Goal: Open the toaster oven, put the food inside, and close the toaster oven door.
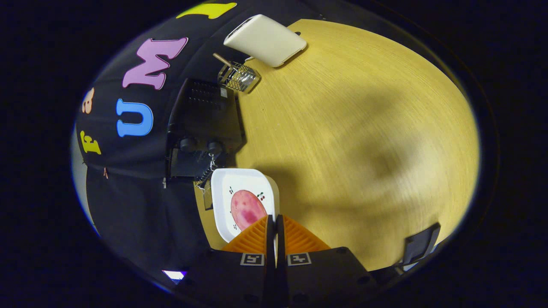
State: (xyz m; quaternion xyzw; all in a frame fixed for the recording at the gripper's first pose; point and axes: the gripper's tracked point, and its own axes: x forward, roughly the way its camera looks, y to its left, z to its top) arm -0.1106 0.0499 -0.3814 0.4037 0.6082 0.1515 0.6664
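Gripper (274, 222): orange fingers nearly closed, clamped on the rim of the white plate (222, 201), one finger either side. Pink food (247, 208) lies on the plate, just ahead of the fingers. Black toaster oven (203, 124) stands beyond, door (204, 194) down. Wire rack (237, 77) and white box (265, 39) farther along the table (364, 128).

The tool-mounted fisheye looks down its tool (274, 222), close over the table (364, 128).
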